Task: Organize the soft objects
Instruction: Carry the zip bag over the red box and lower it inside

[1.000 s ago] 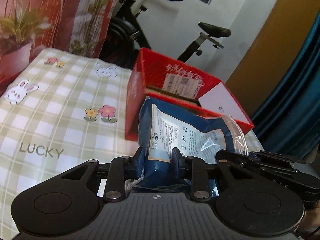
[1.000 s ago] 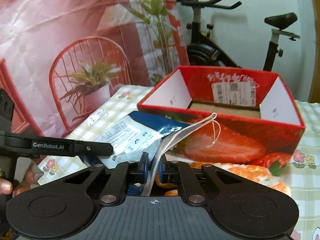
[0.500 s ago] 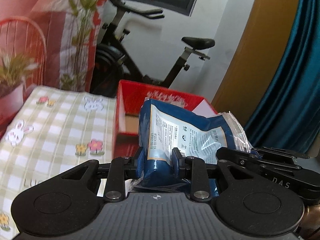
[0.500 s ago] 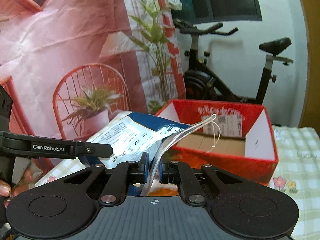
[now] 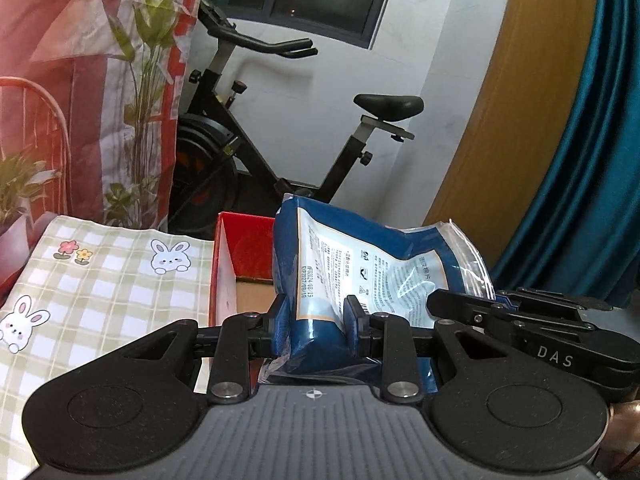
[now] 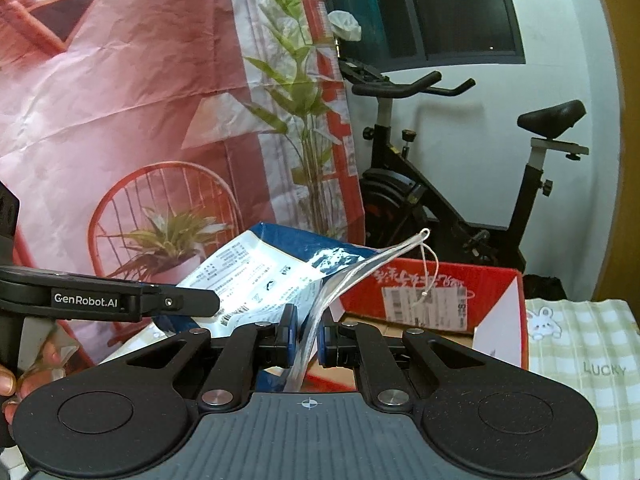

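Blue pouch [image 5: 360, 276]: soft, printed pack with a clear zip-seal strip along one end, carried in the air between your two tools, near the red box [image 6: 432, 292] and above its rim.

Left gripper [image 5: 316, 320]: fingers narrowed on the blue sealed end of the pouch, pads pressing both faces. You hold it here, it seems, because this end is the stiffest part of a limp pack.

Right gripper [image 6: 306, 334]: fingers nearly together, pinching the clear strip at the opposite end; a thin white thread [image 6: 430, 268] dangles from that strip. Judged purpose: two grips at opposite ends keep the pouch stretched so it does not sag or fold.

Red box: open-topped, cardboard floor bare where visible, standing on the checked worktop [image 5: 100, 280] with rabbit print. It looks the likely destination.

Edges and room: the near box wall and its upright white flap [image 6: 500, 328] are the rims you must clear. Open worktop lies on both sides of the box. Exercise bike [image 6: 460, 184] stands behind, well apart from your path.
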`<state>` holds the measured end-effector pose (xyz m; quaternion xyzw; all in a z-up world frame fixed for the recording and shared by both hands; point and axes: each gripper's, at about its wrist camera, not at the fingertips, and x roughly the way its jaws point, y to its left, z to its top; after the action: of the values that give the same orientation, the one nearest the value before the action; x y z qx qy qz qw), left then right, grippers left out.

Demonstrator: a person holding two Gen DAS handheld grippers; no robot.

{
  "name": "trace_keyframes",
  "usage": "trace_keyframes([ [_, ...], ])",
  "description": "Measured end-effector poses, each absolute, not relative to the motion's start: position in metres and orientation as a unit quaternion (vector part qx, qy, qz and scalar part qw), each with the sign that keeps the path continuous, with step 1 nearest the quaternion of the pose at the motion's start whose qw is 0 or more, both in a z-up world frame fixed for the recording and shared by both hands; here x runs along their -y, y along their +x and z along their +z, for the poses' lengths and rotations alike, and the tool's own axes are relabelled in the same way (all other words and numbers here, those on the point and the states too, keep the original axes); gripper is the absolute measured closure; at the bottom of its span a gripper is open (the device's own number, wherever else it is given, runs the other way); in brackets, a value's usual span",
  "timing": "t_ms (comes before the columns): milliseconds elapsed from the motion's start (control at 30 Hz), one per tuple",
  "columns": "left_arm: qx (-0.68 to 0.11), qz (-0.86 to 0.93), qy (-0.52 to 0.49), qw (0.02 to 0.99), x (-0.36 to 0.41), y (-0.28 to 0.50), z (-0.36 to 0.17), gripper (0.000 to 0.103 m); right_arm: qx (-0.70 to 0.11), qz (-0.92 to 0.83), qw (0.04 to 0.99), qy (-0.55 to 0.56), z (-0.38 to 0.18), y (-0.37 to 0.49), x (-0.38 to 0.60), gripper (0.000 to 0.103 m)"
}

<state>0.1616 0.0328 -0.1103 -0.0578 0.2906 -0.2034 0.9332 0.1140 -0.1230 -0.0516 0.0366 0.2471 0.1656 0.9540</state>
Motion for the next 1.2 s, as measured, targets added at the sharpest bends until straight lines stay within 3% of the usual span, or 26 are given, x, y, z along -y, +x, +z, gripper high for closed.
trace_keyframes([
  [1200, -0.365, -0.164, -0.003, 0.917, -0.014, 0.271, -0.168, 0.072, -0.374, 0.155, 0.912, -0.066, -0.138, 0.278, 0.110, 0.087],
])
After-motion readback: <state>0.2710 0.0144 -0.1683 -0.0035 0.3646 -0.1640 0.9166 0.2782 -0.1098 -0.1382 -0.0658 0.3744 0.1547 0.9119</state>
